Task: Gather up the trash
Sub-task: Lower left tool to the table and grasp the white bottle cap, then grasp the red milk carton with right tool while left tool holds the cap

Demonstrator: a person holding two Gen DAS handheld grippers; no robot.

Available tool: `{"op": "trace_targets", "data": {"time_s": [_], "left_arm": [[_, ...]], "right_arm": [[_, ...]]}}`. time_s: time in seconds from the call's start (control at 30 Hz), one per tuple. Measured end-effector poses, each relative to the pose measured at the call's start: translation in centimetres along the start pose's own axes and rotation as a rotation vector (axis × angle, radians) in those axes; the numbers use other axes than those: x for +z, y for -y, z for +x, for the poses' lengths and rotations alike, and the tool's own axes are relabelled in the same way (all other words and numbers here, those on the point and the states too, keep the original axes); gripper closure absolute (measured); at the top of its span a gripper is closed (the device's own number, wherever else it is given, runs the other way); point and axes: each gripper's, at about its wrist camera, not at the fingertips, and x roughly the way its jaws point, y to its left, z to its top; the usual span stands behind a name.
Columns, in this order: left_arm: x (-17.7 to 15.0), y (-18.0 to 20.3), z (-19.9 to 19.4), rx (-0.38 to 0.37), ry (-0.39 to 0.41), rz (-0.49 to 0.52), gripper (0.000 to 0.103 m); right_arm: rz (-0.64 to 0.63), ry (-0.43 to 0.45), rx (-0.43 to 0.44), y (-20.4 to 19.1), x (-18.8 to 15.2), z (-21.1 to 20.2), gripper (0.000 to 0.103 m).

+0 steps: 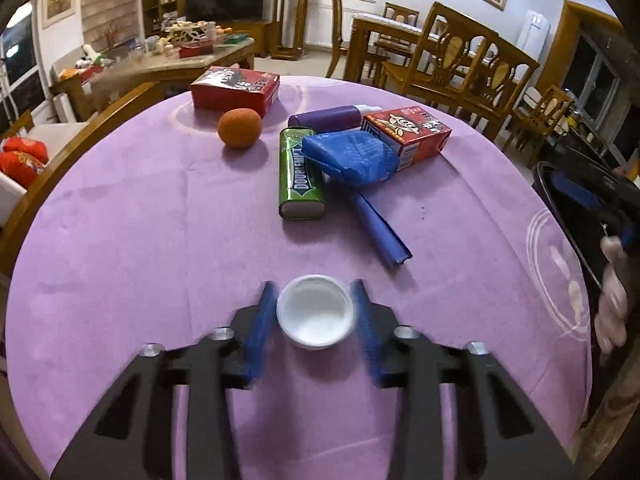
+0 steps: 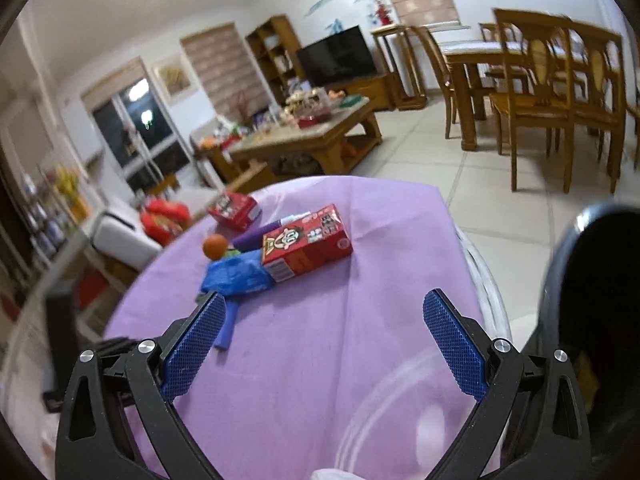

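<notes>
1. White cup (image 1: 315, 312) sits on the purple counter (image 1: 120, 240), nearer me than the green gum tin (image 1: 298, 172).
2. My left gripper (image 1: 315, 304) has its fingers (image 1: 260, 320) flanking the cup; contact unclear.
3. Right gripper (image 2: 324, 344): fingers wide apart, empty.
4. Cup looks light, thin, crushable; I'd squeeze the rim gently.

- Right gripper (image 2: 320, 336): jaws spread wide, nothing between them, above the purple tablecloth (image 2: 360, 280).
- Red carton (image 2: 306, 246) lies against a crumpled blue wrapper (image 2: 236, 276).
- Orange (image 2: 215, 246) and second red box (image 2: 234, 210) lie beyond.
- Black bin (image 2: 600, 320) stands at right.
</notes>
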Motion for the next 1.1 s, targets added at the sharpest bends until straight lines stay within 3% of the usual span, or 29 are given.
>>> {"op": "trace_targets", "data": {"time_s": [0.1,0.2,0.43,0.6,0.73,0.8,0.83,1.1], "left_arm": [[-0.2,-0.7,-0.4,-0.045,0.014,-0.026,0.067],[0.0,-1.2,-0.7,-0.042,0.052,-0.049,0.067],[0.4,-1.4,-0.2,-0.093,0.058,-0.062,0.067],[0.6,-1.6,-0.1,-0.116,0.062,-0.075,0.067],[0.6,-1.8,0.0,-0.134,0.062,-0.085,0.067],[0.5,-1.9,0.0,-0.140,0.064,-0.090,0.067],[0.5,-2.0,0.0,-0.143,0.066,-0.093,0.067],[0.5,-1.8,-1.0,-0.136,0.114,-0.075,0.067]], "right_arm": [[-0.083,-0.050,-0.049,-1.9,1.6,3.2,0.006],[-0.157,-0.099,-0.099,-3.0,2.7,6.8,0.006],[-0.316,-0.194,-0.218,-6.3,4.0,15.2,0.006],[-0.345,-0.221,-0.245,-7.0,4.8,18.5,0.005],[-0.326,-0.247,-0.237,-6.6,4.5,19.9,0.006],[-0.286,-0.267,-0.205,-5.8,4.2,20.5,0.015],[-0.272,-0.266,-0.197,-5.5,4.2,20.4,0.015],[-0.142,-0.161,-0.110,-4.3,4.2,15.1,0.015]]}}
